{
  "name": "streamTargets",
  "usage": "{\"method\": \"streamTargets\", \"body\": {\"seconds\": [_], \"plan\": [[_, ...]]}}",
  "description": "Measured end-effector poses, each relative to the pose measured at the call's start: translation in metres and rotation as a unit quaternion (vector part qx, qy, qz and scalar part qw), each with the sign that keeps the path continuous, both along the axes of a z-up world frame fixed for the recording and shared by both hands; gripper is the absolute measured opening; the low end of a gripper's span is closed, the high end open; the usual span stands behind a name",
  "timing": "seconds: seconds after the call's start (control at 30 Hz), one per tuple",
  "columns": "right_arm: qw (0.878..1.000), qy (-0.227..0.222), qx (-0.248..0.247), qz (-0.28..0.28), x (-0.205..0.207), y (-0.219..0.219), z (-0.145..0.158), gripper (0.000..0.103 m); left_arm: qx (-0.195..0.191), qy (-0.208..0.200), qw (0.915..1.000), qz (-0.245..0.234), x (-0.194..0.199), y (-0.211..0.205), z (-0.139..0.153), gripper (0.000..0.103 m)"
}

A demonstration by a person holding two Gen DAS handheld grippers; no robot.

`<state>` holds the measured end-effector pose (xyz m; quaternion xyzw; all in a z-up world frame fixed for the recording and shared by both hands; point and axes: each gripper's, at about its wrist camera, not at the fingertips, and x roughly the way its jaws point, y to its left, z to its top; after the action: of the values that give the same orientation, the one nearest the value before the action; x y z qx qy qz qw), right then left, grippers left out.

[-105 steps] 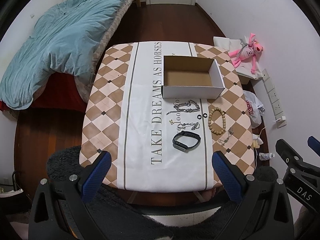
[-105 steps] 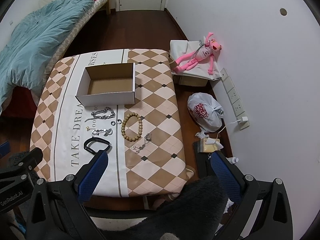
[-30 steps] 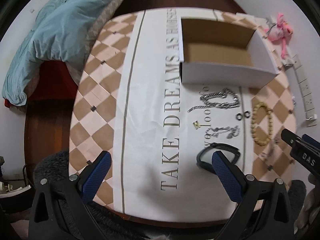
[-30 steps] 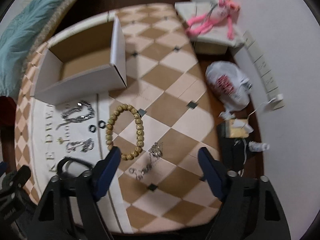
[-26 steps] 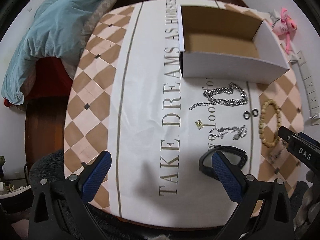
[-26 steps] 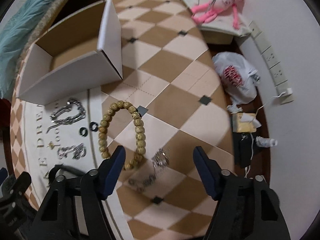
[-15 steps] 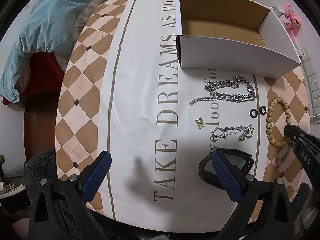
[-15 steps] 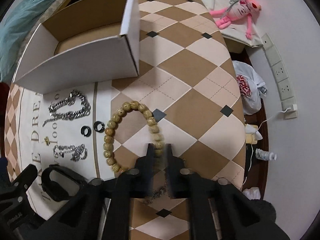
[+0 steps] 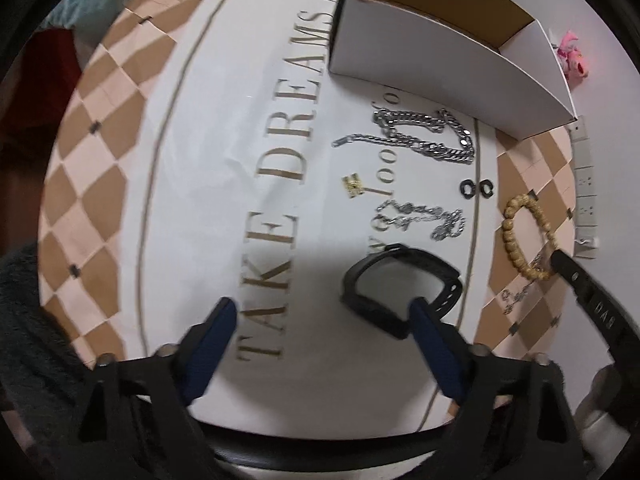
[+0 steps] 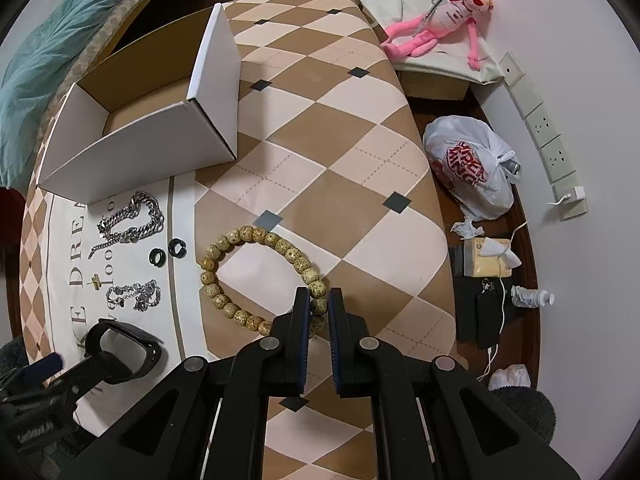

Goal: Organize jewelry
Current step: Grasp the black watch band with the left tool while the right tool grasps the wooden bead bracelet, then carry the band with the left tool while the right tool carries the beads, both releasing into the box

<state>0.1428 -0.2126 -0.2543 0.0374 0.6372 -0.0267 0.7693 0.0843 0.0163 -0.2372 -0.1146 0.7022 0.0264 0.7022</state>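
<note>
My right gripper (image 10: 318,299) is shut on the near edge of the wooden bead bracelet (image 10: 256,276), which lies on the checked cloth; it also shows in the left wrist view (image 9: 524,236). My left gripper (image 9: 322,316) is open, its right finger over the black watch band (image 9: 400,292), also seen in the right wrist view (image 10: 120,350). A heavy silver chain (image 9: 420,136), a thin silver chain (image 9: 424,218), two black rings (image 9: 476,188) and a gold charm (image 9: 352,185) lie before the open white box (image 9: 440,28). A small chain (image 9: 520,292) lies beside the right gripper.
The table edge is close under both grippers. On the floor to the right lie a white plastic bag (image 10: 468,168), a tissue box (image 10: 486,258), a small bottle (image 10: 534,298) and a pink plush toy (image 10: 444,24). A bed with a blue quilt (image 10: 44,48) stands at the left.
Both grippers have dropped closer to the table. The right gripper has closed on the bead bracelet's near edge. The left gripper has moved in toward the black watch band.
</note>
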Motion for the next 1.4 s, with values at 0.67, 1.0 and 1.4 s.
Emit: {"method": "streamTargets", "body": {"seconds": [0.67,1.0,1.4], "plan": [[0.997,-0.048,0.062,0.026,-0.001,0.025,0.056,0.009,0.049,-0.1,0.9913,-0.069,0.011,0.008,0.041,0.008],[0.986,-0.117,0.108,0.055,0.024,0.039,0.14,0.009,0.023,-0.173,0.9826,-0.065,0.048,0.013,0.107,0.008],[0.981,-0.122,0.108,0.101,0.115,0.07,0.162,0.009,0.016,-0.189,0.9788,-0.078,0.14,0.01,0.12,0.008]]}}
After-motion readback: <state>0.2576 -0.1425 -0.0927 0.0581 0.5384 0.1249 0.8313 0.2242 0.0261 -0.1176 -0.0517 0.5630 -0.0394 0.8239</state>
